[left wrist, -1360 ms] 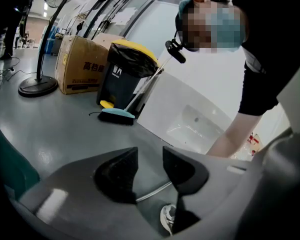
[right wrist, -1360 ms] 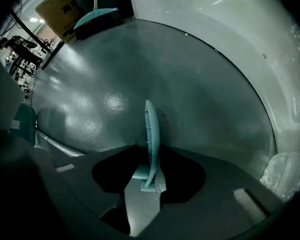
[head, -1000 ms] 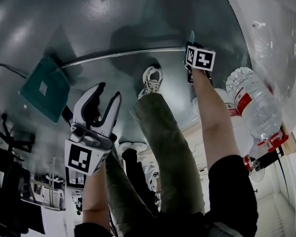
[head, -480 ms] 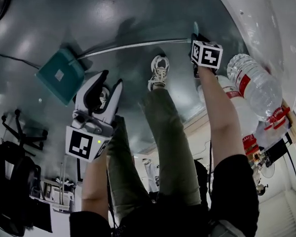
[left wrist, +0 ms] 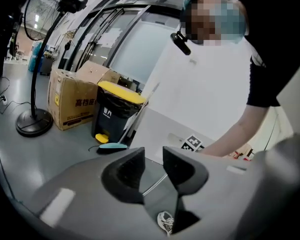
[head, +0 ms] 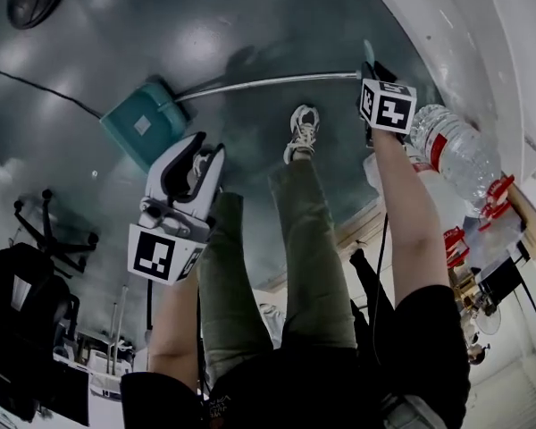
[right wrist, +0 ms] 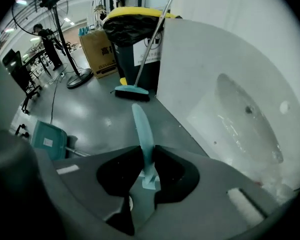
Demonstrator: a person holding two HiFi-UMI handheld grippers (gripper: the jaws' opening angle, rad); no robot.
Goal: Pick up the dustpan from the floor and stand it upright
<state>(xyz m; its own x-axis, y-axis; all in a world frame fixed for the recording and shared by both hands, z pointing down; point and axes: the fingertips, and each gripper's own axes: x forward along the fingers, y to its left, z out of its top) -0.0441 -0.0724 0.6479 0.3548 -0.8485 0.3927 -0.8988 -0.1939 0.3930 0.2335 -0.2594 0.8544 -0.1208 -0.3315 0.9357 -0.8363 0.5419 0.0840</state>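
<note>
On the floor: the teal dustpan (head: 143, 125) lay pan-end down, its metal handle (head: 268, 83) slanting up to my right gripper (right wrist: 145, 156).
Right gripper: my jaws were opening, yet the handle's teal grip (right wrist: 141, 124) sat pinched between the pads.
Left gripper (left wrist: 153, 156): my jaws stood apart with nothing between them, held above the floor.

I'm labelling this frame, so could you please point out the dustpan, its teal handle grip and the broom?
dustpan (head: 129, 128): head view, middle of the teal pan.
teal handle grip (right wrist: 142, 129): right gripper view, its tapered upper half.
broom (right wrist: 132, 92): right gripper view, its brush head on the floor.
</note>
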